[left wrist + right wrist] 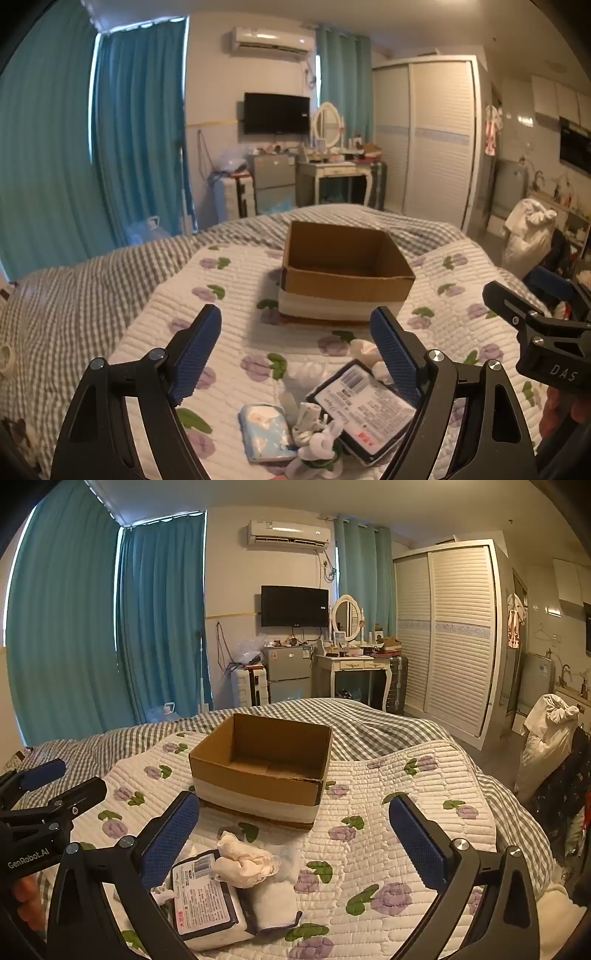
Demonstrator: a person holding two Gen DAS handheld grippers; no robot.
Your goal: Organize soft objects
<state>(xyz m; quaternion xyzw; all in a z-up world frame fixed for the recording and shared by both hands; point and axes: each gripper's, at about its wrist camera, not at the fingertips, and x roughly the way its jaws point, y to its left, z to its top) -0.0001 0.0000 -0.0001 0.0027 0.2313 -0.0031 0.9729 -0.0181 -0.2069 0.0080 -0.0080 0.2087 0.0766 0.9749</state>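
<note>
An open, empty cardboard box (347, 273) stands on the flowered quilt (236, 317); it also shows in the right wrist view (258, 771). Near me lies a pile of soft things: a black-edged wipes pack (365, 410) (203, 901), a small blue tissue pack (266, 432), white socks (314, 435) and a cream lace-trimmed cloth (243, 864) beside a white folded cloth (273, 901). My left gripper (295, 354) is open above the pile, holding nothing. My right gripper (295, 842) is open to the right of the pile, holding nothing.
The quilt lies on a grey checked bedspread (369, 720). Beyond the bed stand a small fridge (288, 672), a dressing table (354, 664) and a louvred wardrobe (450, 635). A white cloth bundle (546, 738) hangs at the right. Blue curtains (92, 627) cover the left wall.
</note>
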